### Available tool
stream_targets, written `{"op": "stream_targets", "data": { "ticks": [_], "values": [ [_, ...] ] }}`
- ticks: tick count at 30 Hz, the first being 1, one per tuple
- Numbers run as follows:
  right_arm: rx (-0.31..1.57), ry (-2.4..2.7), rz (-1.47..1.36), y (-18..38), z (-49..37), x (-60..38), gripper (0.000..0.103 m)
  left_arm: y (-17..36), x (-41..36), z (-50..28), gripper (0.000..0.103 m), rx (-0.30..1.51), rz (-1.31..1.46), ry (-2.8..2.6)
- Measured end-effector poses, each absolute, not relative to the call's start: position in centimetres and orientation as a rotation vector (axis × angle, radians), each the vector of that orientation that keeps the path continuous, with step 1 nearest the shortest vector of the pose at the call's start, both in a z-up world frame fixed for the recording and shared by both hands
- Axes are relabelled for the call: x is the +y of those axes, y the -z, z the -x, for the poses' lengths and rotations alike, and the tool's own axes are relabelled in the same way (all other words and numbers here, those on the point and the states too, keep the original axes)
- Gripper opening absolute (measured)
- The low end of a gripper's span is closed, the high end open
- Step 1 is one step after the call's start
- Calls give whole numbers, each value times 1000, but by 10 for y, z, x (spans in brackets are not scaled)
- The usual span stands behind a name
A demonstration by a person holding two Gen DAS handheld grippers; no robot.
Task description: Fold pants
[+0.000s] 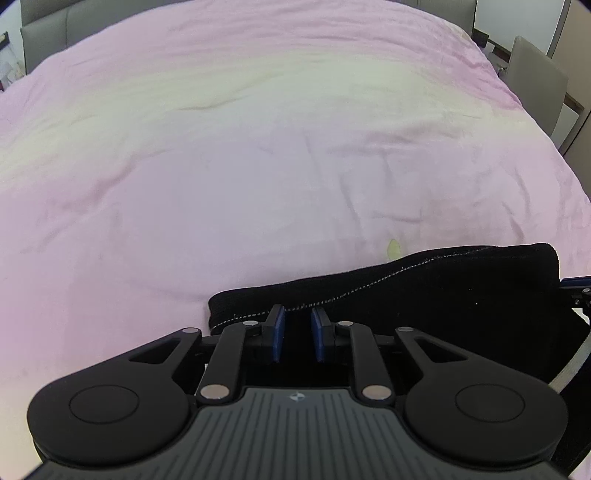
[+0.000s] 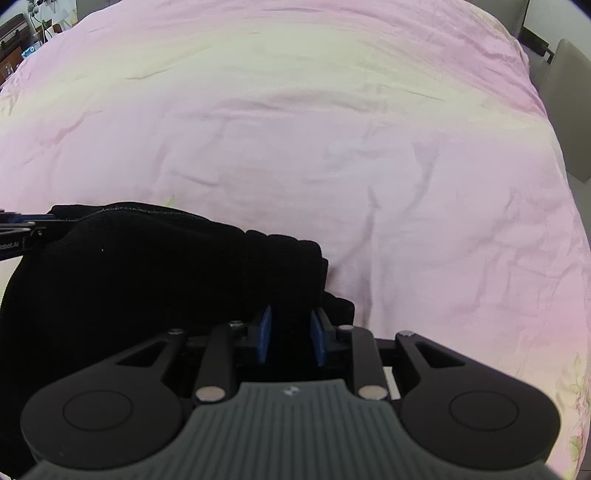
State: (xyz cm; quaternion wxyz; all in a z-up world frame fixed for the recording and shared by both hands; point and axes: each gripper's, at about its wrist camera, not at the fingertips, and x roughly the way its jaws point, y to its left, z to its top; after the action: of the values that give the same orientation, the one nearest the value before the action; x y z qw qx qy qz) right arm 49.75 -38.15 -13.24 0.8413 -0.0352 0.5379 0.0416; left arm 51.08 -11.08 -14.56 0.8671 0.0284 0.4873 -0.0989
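Black pants (image 1: pixel 424 291) hang in a bunched band between my two grippers, over a pink bedspread (image 1: pixel 258 147). A pale stitched seam runs along the top edge in the left wrist view. My left gripper (image 1: pixel 298 334) is shut on the pants' left end, black cloth filling the gap between the blue pads (image 1: pixel 279 332). In the right wrist view the pants (image 2: pixel 166 273) spread to the left, and my right gripper (image 2: pixel 291 338) is shut on their right end. The left gripper's tip shows at the far left of that view (image 2: pixel 22 229).
The pink bedspread (image 2: pixel 369 147) fills both views, creased and wide. A grey chair (image 1: pixel 535 85) stands past the bed's right edge, also seen in the right wrist view (image 2: pixel 569 92). A grey headboard (image 1: pixel 55 22) lies at the far left, furniture clutter (image 2: pixel 22 33) beyond it.
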Motion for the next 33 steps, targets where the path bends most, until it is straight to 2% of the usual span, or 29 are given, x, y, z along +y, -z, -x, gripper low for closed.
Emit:
{"op": "stream_targets", "data": {
  "ticks": [1, 2, 3, 5, 8, 13, 15, 17, 20, 26, 30, 32, 33],
  "values": [
    [1118, -85, 78, 125, -492, -381, 28, 137, -109, -500, 23, 1007, -75, 201],
    [1097, -74, 89, 117, -483, -381, 36, 129, -107, -489, 23, 994, -93, 203],
    [1080, -68, 101, 110, -471, -380, 38, 120, -105, -476, 23, 983, -114, 208],
    [1066, -82, 124, 101, -451, -379, 38, 105, -101, -448, 26, 974, -151, 206],
    [1071, -113, 152, 94, -416, -376, 38, 93, -98, -404, 38, 978, -199, 216],
    [1059, -151, 211, 94, -369, -373, 38, 92, -103, -344, 44, 1043, -267, 209],
    [1048, -150, 244, 96, -358, -373, 37, 91, -107, -321, 50, 1054, -267, 221],
    [1037, -152, 256, 101, -351, -375, 37, 90, -112, -302, 62, 1060, -236, 250],
    [1045, -153, 231, 115, -346, -380, 38, 96, -118, -284, 70, 1075, -157, 290],
    [1125, -147, 54, 159, -344, -402, 36, 136, -123, -277, 71, 1100, -96, 155],
    [1128, -153, 33, 168, -341, -403, 36, 153, -119, -280, 68, 1036, 21, 87],
    [1131, -157, 28, 168, -342, -404, 36, 158, -119, -284, 37, 1055, 30, 44],
    [1134, -160, 28, 168, -344, -404, 36, 160, -118, -284, 34, 1072, 35, 45]
  ]
}}
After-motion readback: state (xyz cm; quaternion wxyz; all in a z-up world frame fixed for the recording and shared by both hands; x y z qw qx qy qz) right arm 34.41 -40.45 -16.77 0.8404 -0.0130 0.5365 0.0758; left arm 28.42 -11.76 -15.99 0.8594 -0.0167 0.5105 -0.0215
